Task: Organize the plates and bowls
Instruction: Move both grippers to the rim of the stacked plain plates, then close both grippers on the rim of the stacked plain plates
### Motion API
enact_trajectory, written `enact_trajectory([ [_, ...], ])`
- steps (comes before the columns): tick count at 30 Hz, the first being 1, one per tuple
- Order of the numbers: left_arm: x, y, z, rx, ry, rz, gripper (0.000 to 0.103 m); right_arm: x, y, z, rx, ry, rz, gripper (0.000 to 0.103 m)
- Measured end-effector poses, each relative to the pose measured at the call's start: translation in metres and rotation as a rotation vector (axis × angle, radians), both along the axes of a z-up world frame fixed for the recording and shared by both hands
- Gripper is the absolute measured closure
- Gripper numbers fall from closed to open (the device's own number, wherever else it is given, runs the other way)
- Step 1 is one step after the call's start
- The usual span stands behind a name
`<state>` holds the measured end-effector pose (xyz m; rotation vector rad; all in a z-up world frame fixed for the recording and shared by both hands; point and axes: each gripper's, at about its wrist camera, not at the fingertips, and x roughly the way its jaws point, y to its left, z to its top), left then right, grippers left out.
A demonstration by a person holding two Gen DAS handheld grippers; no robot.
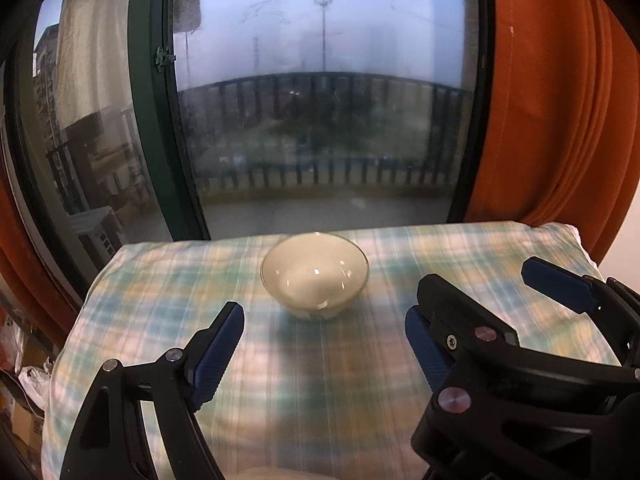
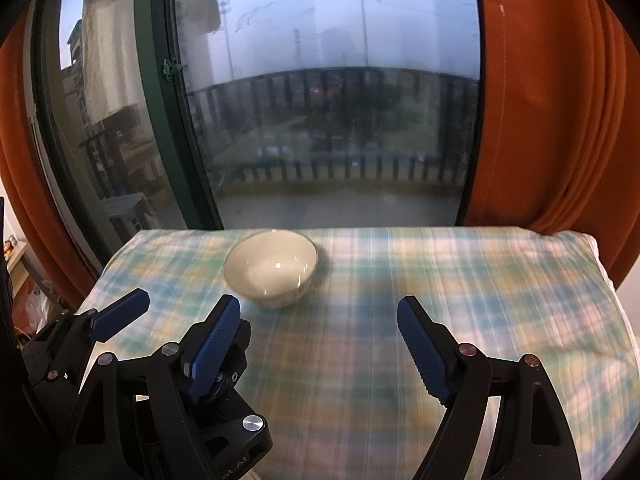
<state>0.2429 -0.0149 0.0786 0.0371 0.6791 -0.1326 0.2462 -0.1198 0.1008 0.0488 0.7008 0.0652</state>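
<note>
A single white bowl [image 1: 314, 276] [image 2: 272, 268] stands upright on a plaid blue, green and yellow cloth [image 1: 160, 280] [image 2: 460, 280], near the far edge by the window. My left gripper [image 1: 320, 348] is open and empty, a short way in front of the bowl. My right gripper [image 2: 320, 344] is also open and empty, with the bowl ahead and to its left. The two grippers are side by side and nearly touching. In the left wrist view one of the right gripper's blue fingers [image 1: 556, 284] shows at the right. No plates are in view.
Just behind the cloth-covered surface is a large window with a dark green frame [image 1: 148, 120] [image 2: 168, 120]. An orange curtain [image 1: 540, 120] [image 2: 540, 120] hangs at the right. Bags and boxes [image 1: 20, 380] lie low on the left, beyond the cloth's edge.
</note>
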Motion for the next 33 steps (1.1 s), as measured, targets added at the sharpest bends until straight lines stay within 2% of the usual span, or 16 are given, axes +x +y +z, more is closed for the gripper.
enact_trajectory([
  [9,0.042,0.012,0.010,-0.023,-0.011,0.049,0.017,0.044,0.007,0.012,-0.009,-0.021,-0.003,0.019],
  [15,0.067,0.016,0.015,0.017,-0.004,0.115,0.017,0.076,0.013,0.017,-0.014,-0.012,-0.018,0.019],
  [18,0.082,0.015,0.010,0.047,0.000,0.135,0.018,0.089,0.015,0.012,-0.008,-0.010,-0.010,0.019],
  [22,0.095,0.017,-0.005,0.032,0.028,0.133,0.020,0.111,0.015,-0.003,-0.003,0.013,0.007,0.019],
  [28,0.120,0.023,-0.030,0.026,0.067,0.177,0.032,0.139,0.020,-0.026,-0.015,0.017,0.018,0.019],
  [30,0.128,0.025,-0.039,0.022,0.086,0.185,0.042,0.146,0.022,-0.034,-0.014,0.022,0.013,0.020],
  [33,0.135,0.022,-0.051,0.033,0.109,0.194,0.051,0.159,0.022,-0.049,-0.009,0.037,0.013,0.020],
])
